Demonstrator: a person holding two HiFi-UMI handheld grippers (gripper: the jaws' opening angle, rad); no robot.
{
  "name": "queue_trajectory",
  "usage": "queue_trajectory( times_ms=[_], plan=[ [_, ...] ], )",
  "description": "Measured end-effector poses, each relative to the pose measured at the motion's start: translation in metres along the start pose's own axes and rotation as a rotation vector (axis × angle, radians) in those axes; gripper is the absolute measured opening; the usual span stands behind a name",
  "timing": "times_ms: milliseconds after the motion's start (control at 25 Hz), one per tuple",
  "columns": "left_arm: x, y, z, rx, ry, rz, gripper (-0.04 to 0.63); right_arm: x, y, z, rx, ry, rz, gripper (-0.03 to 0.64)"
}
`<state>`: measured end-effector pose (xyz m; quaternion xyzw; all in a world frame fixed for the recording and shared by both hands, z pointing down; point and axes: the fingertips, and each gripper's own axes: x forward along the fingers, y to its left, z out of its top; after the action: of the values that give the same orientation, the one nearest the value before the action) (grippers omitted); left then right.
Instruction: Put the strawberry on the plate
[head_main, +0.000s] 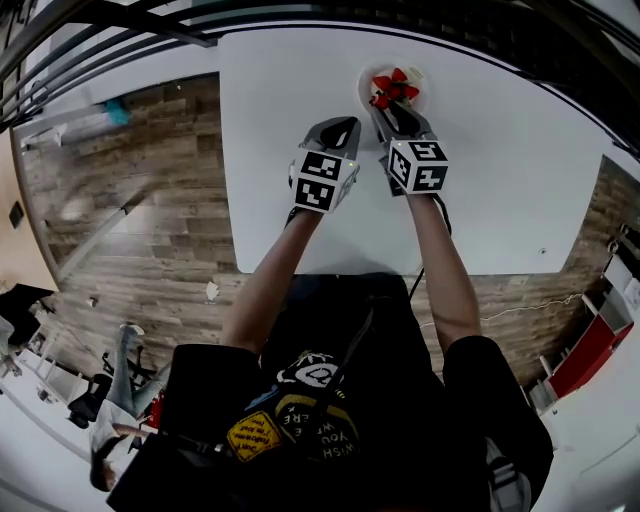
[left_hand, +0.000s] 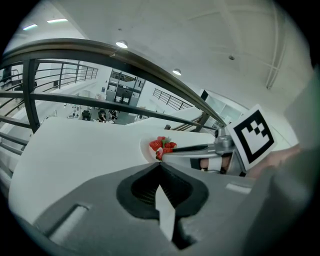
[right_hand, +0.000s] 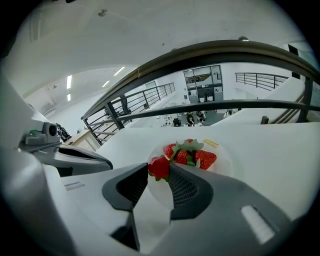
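Note:
A small white plate (head_main: 364, 84) sits near the far edge of the white table (head_main: 280, 180), with red strawberries (head_main: 397, 87) on it. My right gripper (head_main: 384, 101) reaches over the plate's near rim. In the right gripper view its jaws (right_hand: 158, 170) are shut on one strawberry (right_hand: 158, 165), held just above the plate (right_hand: 226, 161) beside the other strawberries (right_hand: 196, 156). My left gripper (head_main: 345, 126) hovers over the table just left of the plate, shut with nothing in it. In the left gripper view the plate (left_hand: 151, 148) and strawberries (left_hand: 163, 144) lie just beyond its tips (left_hand: 160, 165).
The table's far edge runs close behind the plate, with a dark railing (right_hand: 200, 107) beyond it. Wooden floor (head_main: 130, 220) lies left of the table. The person's arms and dark shirt fill the lower head view.

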<state>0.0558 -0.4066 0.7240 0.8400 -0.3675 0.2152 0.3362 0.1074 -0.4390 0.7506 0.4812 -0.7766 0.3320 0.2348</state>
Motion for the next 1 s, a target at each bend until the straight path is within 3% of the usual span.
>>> queue_trajectory(
  times_ms=[480, 1000],
  plan=[
    [0.0, 0.006, -0.007, -0.026, 0.008, 0.009, 0.0, 0.011, -0.006, -0.011, 0.0, 0.072, -0.108, 0.133],
    [-0.001, 0.007, -0.009, -0.02, 0.004, 0.012, 0.0, 0.013, -0.013, -0.005, -0.023, 0.049, -0.216, 0.155]
  ],
)
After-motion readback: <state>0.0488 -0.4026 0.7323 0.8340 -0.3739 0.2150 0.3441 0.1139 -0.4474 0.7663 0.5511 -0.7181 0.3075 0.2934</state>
